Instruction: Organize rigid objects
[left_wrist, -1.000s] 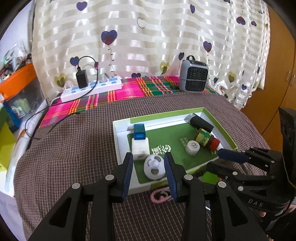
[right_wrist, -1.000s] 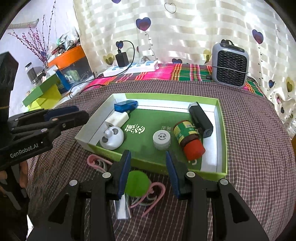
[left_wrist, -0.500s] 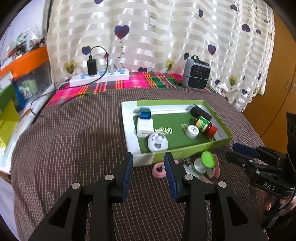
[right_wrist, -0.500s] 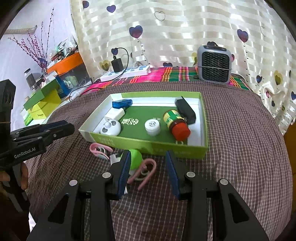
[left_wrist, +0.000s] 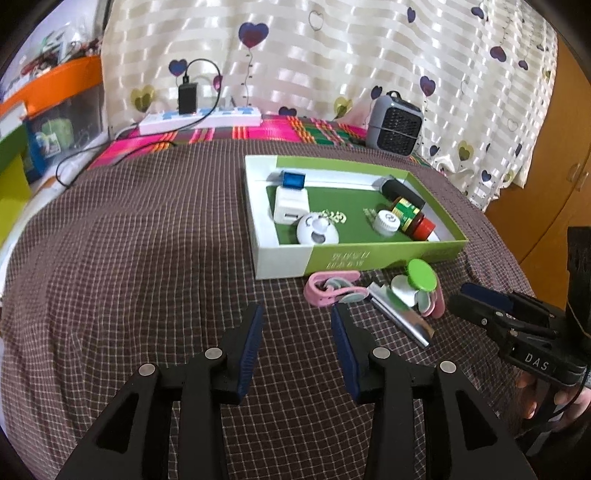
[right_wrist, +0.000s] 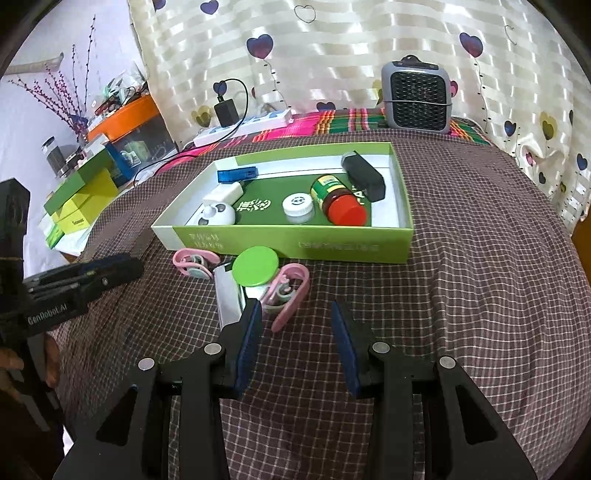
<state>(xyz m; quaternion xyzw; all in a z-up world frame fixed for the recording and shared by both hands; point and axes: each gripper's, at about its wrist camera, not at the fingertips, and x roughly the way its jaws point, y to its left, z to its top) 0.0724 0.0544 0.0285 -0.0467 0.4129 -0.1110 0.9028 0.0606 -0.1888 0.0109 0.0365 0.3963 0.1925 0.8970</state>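
A green and white box (left_wrist: 284, 260) (right_wrist: 295, 244) on the checked cloth holds a white round gadget (left_wrist: 317, 232) (right_wrist: 216, 216), a white charger (left_wrist: 290, 203), a blue piece (left_wrist: 293, 181), a white cap (left_wrist: 386, 222), a red-lidded jar (right_wrist: 338, 201) and a black block (right_wrist: 364, 173). In front of the box lie pink clips (left_wrist: 332, 291) (right_wrist: 286, 291), a green-lidded tub (left_wrist: 419, 277) (right_wrist: 255, 266) and a silver bar (left_wrist: 400, 319). My left gripper (left_wrist: 297, 325) hangs over bare cloth, its jaws opening with nothing between them. My right gripper (right_wrist: 295, 321) stands open and empty, its left finger beside a pink clip.
A grey fan heater (left_wrist: 395, 127) (right_wrist: 417, 98) and a white power strip (left_wrist: 201, 118) with a black plug stand at the back by the curtain. Green and yellow boxes (right_wrist: 83, 195) and an orange bin sit at the left. A hand holds the other gripper's handle (left_wrist: 550, 402).
Both grippers have drawn back from the box toward me. The white round gadget, once between my left fingers, now lies in the box. My left jaws stand wider.
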